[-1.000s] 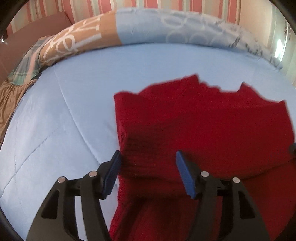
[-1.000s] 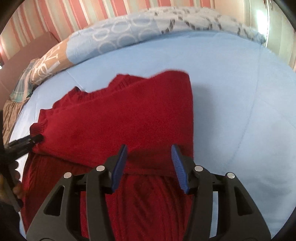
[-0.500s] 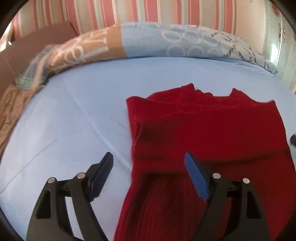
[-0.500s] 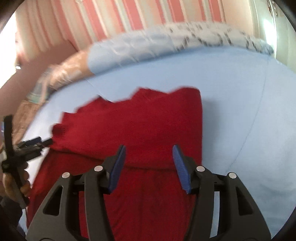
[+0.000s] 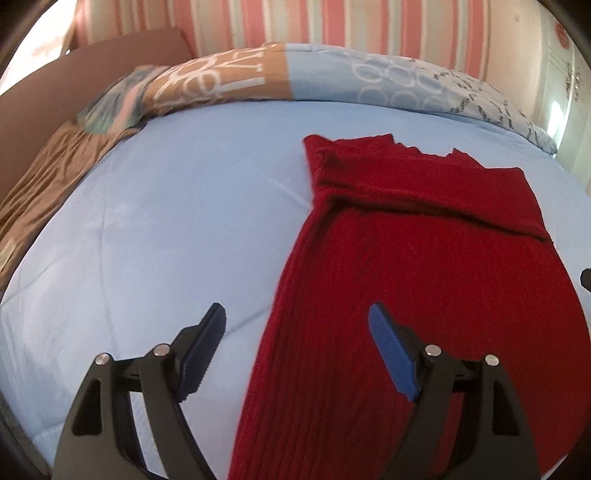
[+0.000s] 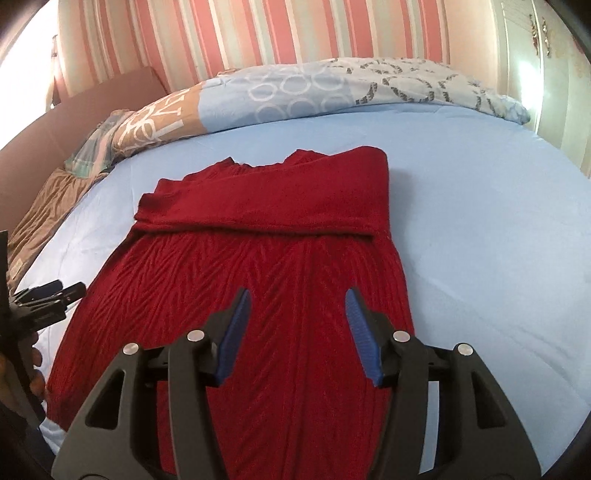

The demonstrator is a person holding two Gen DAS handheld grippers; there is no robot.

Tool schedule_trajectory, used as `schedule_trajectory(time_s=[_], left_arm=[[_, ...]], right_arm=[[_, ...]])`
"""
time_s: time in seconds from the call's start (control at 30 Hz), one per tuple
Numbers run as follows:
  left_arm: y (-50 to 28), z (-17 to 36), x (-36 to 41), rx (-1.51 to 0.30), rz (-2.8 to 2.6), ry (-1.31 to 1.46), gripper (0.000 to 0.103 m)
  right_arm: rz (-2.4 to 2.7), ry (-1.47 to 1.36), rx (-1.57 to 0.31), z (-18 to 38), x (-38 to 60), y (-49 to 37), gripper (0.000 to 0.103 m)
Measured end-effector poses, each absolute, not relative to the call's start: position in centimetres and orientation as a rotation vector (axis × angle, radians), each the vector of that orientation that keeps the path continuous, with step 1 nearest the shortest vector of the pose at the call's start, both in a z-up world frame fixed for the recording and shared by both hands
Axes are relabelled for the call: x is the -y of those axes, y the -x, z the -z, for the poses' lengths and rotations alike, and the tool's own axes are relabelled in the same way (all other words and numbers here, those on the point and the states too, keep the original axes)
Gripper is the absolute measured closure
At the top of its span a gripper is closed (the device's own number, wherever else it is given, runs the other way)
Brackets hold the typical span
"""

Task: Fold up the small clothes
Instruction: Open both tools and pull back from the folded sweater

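A dark red knitted sweater (image 5: 424, 266) lies flat on the light blue bed (image 5: 166, 229), its top part folded down into a band across the chest (image 6: 266, 199). My left gripper (image 5: 297, 317) is open and empty, above the sweater's lower left edge. My right gripper (image 6: 297, 302) is open and empty, above the sweater's lower middle (image 6: 280, 295). The left gripper also shows at the left edge of the right wrist view (image 6: 48, 295).
A patterned blue, tan and white duvet (image 6: 314, 92) is rolled along the far side of the bed. A brown cloth (image 5: 33, 184) and a brown headboard (image 5: 92, 74) lie at the left. A striped pink wall (image 6: 258, 33) stands behind.
Both grippers have let go of the folded-down top part and drawn back toward the sweater's hem. The left jaws have opened wider. The folded band now lies flat.
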State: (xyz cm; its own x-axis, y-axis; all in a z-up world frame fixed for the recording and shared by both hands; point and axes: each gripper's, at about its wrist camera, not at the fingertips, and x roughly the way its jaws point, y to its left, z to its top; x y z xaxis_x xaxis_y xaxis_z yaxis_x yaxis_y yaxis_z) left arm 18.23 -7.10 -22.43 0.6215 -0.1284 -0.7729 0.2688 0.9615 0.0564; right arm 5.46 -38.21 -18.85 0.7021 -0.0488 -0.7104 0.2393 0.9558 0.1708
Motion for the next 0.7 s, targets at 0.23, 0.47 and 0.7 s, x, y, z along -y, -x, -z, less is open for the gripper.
schedule_trajectory(time_s=[0.23,0.47,0.7], left_arm=[[-13.9,21.4,4.0,-0.943,0.21,-0.129,0.01],[-9.0,21.3,1.2,-0.971,0.239,-0.095,0.004],[-5.1,23.2,0.4,-0.988,0.308,-0.09,0.003]], right_arm=[[0.168,-0.245,-0.753,17.5,36.0,-1.1,0.04],[0.175,-0.241,-0.729,16.5,34.4,4.2,0.023],[0.22,-0.258,-0.74,16.7,34.5,8.3,0.015]])
